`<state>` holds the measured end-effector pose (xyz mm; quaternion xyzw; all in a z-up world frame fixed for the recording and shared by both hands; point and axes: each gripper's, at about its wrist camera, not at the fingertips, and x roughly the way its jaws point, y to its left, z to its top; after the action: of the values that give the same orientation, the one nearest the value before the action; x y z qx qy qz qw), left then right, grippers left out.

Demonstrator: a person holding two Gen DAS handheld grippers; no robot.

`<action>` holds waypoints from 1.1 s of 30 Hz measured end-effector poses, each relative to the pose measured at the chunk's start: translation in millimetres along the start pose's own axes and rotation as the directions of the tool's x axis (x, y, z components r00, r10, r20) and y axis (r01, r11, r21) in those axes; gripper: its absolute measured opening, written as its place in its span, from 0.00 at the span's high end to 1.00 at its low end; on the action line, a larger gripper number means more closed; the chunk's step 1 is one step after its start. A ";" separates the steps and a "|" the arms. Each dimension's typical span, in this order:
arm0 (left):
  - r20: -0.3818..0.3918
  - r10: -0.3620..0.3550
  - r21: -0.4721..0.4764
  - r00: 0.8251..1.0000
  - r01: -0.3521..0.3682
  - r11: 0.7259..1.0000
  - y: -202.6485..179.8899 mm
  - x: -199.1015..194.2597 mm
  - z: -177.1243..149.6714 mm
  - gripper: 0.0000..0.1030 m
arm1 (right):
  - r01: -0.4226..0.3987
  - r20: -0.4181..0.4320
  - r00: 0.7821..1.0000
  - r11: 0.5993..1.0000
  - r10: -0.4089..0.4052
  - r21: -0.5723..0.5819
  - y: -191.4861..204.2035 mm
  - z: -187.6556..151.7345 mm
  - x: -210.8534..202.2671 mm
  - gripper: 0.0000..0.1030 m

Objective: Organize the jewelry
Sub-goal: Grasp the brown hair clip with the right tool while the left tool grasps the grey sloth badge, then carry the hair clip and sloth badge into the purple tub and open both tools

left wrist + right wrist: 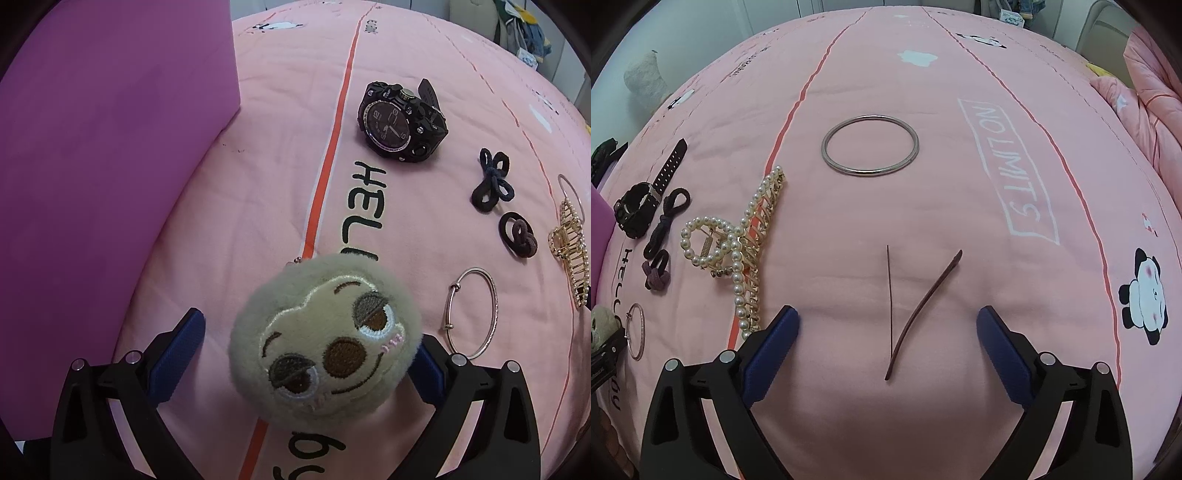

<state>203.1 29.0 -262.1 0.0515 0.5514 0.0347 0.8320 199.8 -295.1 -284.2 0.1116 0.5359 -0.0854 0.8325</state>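
The left hand-held gripper (310, 347) stands open around a plush sloth head (325, 336) that lies on the pink bed cover (280, 155). Its left pad is clearly apart from the toy, while the right pad is hidden behind the fur, so contact there cannot be told. Taking the plush as the landmark: a black watch (400, 122) lies well beyond it, across the word "HELLO"; a thin bracelet (474, 317) lies just to its right; two dark hair ties (493, 181) lie farther right and beyond, and a pearl hair claw (570, 251) sits at the far right edge. A purple box (110, 147) rises to the plush's left.

The right hand-held gripper (888, 332) is wide open, its jaws spread to either side of a thin brown hair clip (923, 295) that lies flat on the cover, sprung apart into a V; neither pad touches it. Beyond the clip rests a plain metal bangle (870, 144), and the pearl claw lies to its left
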 end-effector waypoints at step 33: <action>0.095 -0.077 0.052 0.992 0.073 0.996 -2.7 -80.3 -41.5 0.47 | -0.144 0.078 0.987 0.988 0.140 0.049 -1.5 -52.9 -97.3 0.90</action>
<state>133.6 19.1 -205.0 0.0527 0.5126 -0.0126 0.8569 113.2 -279.8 -216.9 0.1688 0.4928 -0.0444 0.8524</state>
